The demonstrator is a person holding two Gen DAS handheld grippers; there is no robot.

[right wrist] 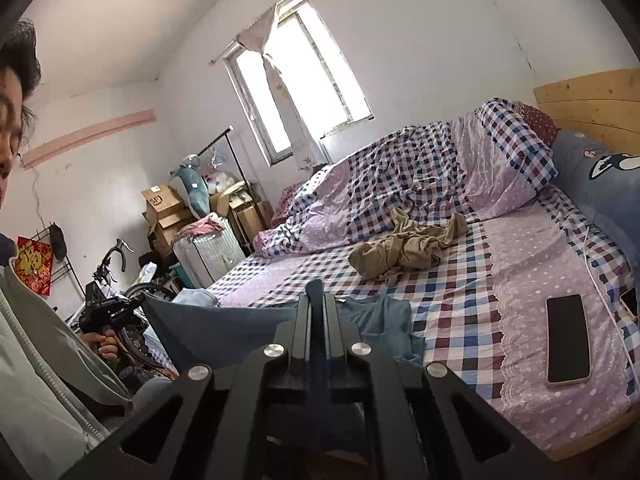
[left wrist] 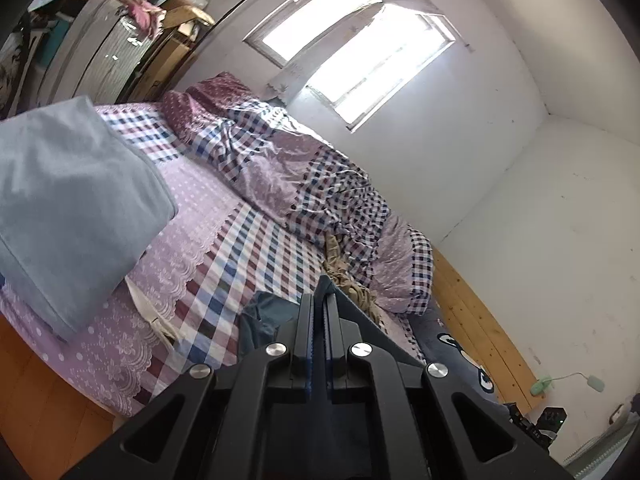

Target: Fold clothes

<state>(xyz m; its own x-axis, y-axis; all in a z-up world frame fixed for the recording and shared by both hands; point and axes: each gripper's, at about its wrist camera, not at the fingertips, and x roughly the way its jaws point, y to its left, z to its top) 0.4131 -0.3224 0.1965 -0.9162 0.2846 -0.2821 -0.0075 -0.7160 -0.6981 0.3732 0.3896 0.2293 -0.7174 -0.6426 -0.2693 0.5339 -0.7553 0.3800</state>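
Both tools are clamped on the blue garment, left tool and right tool pinching an edge each, so it's stretched up off the bed across the lower middle, probably to fold it flat.
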